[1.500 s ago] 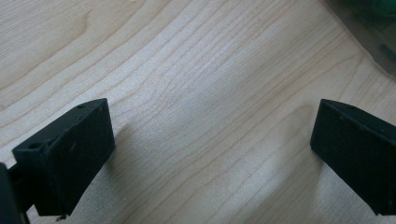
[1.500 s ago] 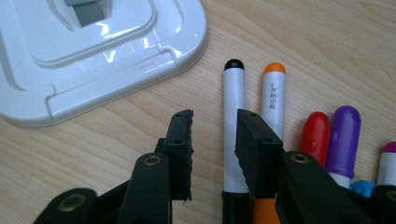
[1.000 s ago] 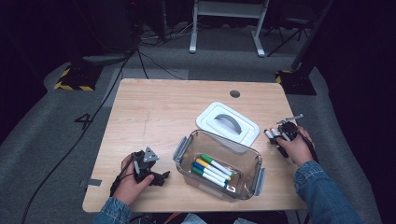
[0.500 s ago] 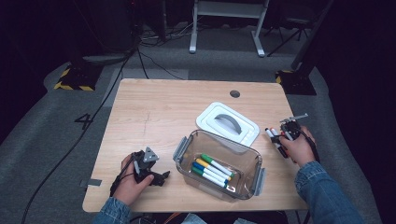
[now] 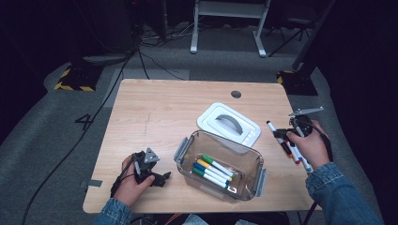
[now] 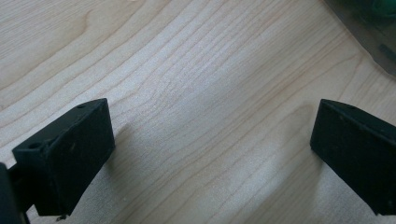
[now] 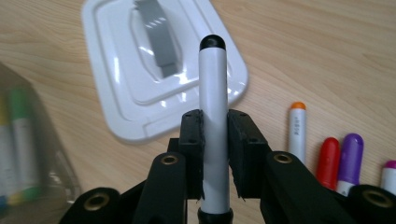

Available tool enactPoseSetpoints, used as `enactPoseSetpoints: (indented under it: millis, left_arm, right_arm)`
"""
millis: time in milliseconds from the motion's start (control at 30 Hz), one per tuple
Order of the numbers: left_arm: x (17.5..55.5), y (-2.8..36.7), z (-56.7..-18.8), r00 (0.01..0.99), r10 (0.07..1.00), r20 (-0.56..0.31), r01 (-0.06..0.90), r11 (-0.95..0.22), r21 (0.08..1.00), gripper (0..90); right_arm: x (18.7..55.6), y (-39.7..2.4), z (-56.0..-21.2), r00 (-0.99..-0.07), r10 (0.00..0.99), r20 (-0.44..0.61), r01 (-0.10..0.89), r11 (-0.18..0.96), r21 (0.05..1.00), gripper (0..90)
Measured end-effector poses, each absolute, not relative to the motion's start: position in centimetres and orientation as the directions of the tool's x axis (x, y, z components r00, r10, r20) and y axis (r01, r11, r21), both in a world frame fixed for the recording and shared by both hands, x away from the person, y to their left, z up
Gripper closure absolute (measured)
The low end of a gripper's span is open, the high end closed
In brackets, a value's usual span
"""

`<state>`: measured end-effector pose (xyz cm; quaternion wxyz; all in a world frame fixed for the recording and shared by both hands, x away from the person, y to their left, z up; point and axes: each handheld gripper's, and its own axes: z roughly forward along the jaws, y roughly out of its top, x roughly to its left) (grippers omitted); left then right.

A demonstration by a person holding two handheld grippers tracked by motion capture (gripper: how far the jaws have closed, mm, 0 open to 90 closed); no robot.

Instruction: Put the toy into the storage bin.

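My right gripper (image 5: 282, 137) is at the table's right edge, lifted off the wood and shut on a white marker with a black cap (image 5: 273, 129). In the right gripper view this marker (image 7: 213, 79) stands upright between the two pads of the right gripper (image 7: 215, 128). A clear plastic container (image 5: 187, 146) stands near the front of the table with several markers (image 5: 213, 171) lying in it. My left gripper (image 5: 158, 178) rests on the wood to the left of the container. In the left gripper view my left gripper (image 6: 210, 154) has its jaws wide apart over bare wood.
The container's white lid (image 5: 228, 123) with a grey handle lies flat behind the container. Loose markers (image 5: 298, 157) lie by my right hand, among them an orange-capped one (image 7: 297, 130), a red one (image 7: 328, 156) and a purple one (image 7: 350, 156).
My right hand has risen from the table with the black-capped marker in its gripper. The left hand has stayed where it was.
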<state>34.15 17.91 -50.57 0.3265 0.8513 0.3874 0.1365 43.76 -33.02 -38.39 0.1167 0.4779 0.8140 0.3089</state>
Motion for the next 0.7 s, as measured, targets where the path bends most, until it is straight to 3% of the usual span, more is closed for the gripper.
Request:
enactPoseSetpoints:
  millis: [333, 700]
  left_arm:
    - [34.2, 17.9, -50.6, 0.663, 0.749, -0.020, 0.570, -0.487, 0.662, 0.2]
    - [34.1, 17.9, -50.6, 0.663, 0.748, -0.018, 0.570, -0.489, 0.661, 0.2]
  right_arm:
    - [41.0, -28.4, -34.1, -0.640, 0.759, 0.119, 0.627, 0.427, 0.652, 76.9]
    - [38.7, -22.5, -32.1, -0.767, 0.623, 0.152, 0.548, 0.513, 0.661, 76.9]
